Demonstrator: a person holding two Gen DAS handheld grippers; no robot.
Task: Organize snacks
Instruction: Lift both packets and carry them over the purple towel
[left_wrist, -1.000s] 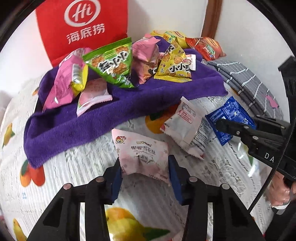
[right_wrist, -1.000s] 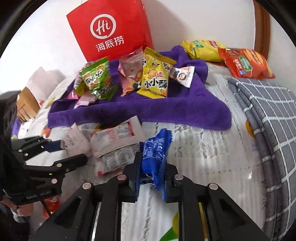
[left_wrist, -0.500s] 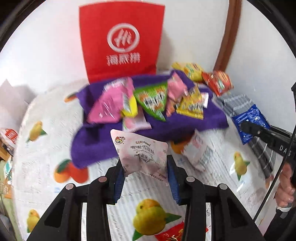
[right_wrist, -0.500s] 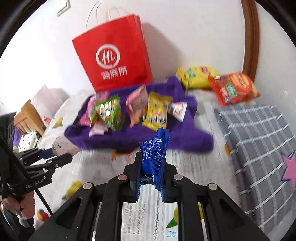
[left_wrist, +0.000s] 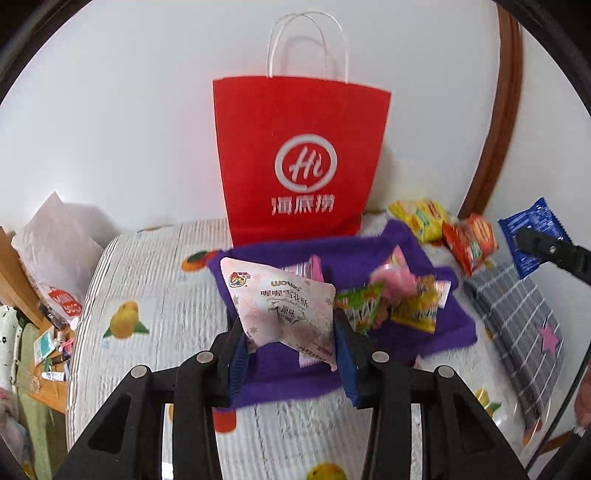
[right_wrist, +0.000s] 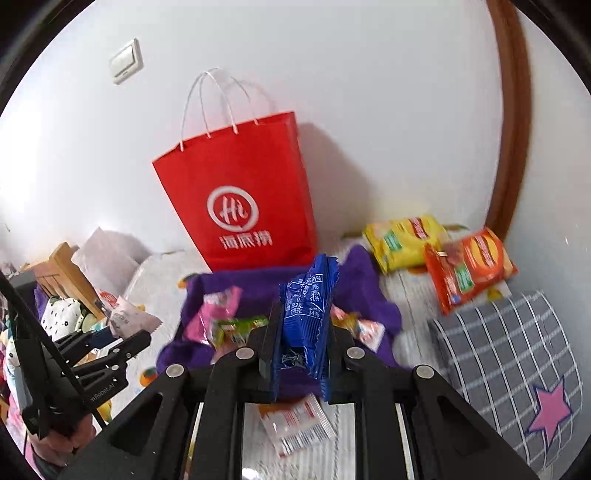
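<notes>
My left gripper (left_wrist: 290, 350) is shut on a pale pink snack packet (left_wrist: 284, 306), held in the air above the purple towel (left_wrist: 280, 376). My right gripper (right_wrist: 301, 354) is shut on a blue snack packet (right_wrist: 306, 314), also lifted; the same blue packet (left_wrist: 532, 236) shows at the right edge of the left wrist view. A red paper bag (left_wrist: 301, 158) with white handles stands upright against the wall behind the towel. Several small snack packets (left_wrist: 402, 299) lie on the towel. A white packet (right_wrist: 295, 424) lies on the bedsheet below my right gripper.
A yellow bag (right_wrist: 404, 238) and an orange bag (right_wrist: 469, 266) lie at the back right by the wall. A grey checked blanket (right_wrist: 509, 350) covers the right side. A wooden piece of furniture (right_wrist: 62, 273) with clutter stands past the bed's left edge.
Both grippers have risen off the bed with their packets. The view now takes in the whole red bag, handles included, and the towel sits lower and farther away.
</notes>
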